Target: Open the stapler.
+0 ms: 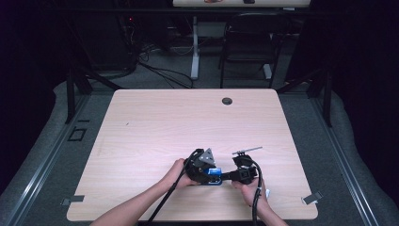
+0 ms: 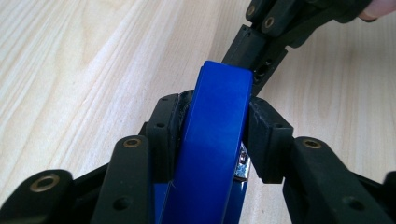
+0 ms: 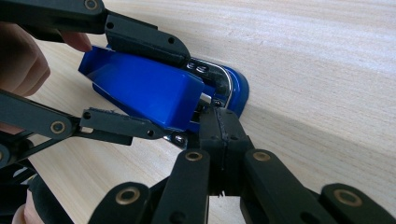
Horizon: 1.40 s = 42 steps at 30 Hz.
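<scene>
The left gripper (image 2: 212,116) is clamped on a blue stapler (image 2: 212,154) — its two pads press the stapler's sides, the blue top rising between them. The right gripper (image 3: 219,128) has its jaws pinched together, their tips set against the stapler's front end, by its metal parts; whether they hold anything there cannot be made out. The stapler lies low over the wooden table (image 1: 188,117), near its front edge — between the two hands in the high view.
</scene>
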Motion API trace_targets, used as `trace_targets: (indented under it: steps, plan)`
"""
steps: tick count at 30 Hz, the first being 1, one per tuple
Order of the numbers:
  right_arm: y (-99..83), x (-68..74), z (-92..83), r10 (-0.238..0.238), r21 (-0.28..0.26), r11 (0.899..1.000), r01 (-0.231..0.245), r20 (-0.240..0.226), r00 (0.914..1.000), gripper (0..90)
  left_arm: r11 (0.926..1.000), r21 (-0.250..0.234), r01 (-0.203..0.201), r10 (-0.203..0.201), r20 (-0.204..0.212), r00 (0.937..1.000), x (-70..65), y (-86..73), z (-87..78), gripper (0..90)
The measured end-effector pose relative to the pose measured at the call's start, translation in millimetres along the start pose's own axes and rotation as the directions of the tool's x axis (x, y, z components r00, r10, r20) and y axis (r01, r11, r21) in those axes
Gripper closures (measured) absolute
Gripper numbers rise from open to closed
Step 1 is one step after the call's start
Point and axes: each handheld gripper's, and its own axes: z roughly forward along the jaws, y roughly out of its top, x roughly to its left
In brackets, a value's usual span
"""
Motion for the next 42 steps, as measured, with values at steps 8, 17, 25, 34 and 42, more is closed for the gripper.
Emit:
trace_targets:
  steps: [8,17,25,34,42]
  plan:
    - [-0.1,-6.4,1.3,0.048,-0.003,0.999,-0.048,-0.038,0.9981,90.0,0.9991,-0.002,-0.043,0.042,-0.010,0.9990,1.3,-2.8,-3.0,64.6]
    - [0.2,-9.5,1.6,0.096,-0.021,0.995,-0.099,-0.095,0.9909,90.0,0.9981,-0.038,-0.049,0.049,0.012,0.9987,4.1,-6.0,-3.4,65.9]
    - [-0.1,-11.9,2.2,0.116,-0.043,0.992,-0.122,-0.109,0.9872,90.0,0.9966,-0.049,-0.066,0.066,0.008,0.9978,3.7,-7.9,-3.8,66.3]
    - [-0.5,-10.0,2.4,0.099,-0.059,0.993,-0.105,-0.091,0.9909,90.0,0.9930,-0.083,-0.083,0.083,-0.005,0.9965,2.2,-11.7,-4.0,66.5]
    - [0.7,-10.3,3.7,0.094,-0.078,0.992,-0.101,-0.092,0.9913,90.0,0.9928,-0.088,-0.081,0.081,-0.002,0.9967,2.9,-12.3,-3.3,66.4]
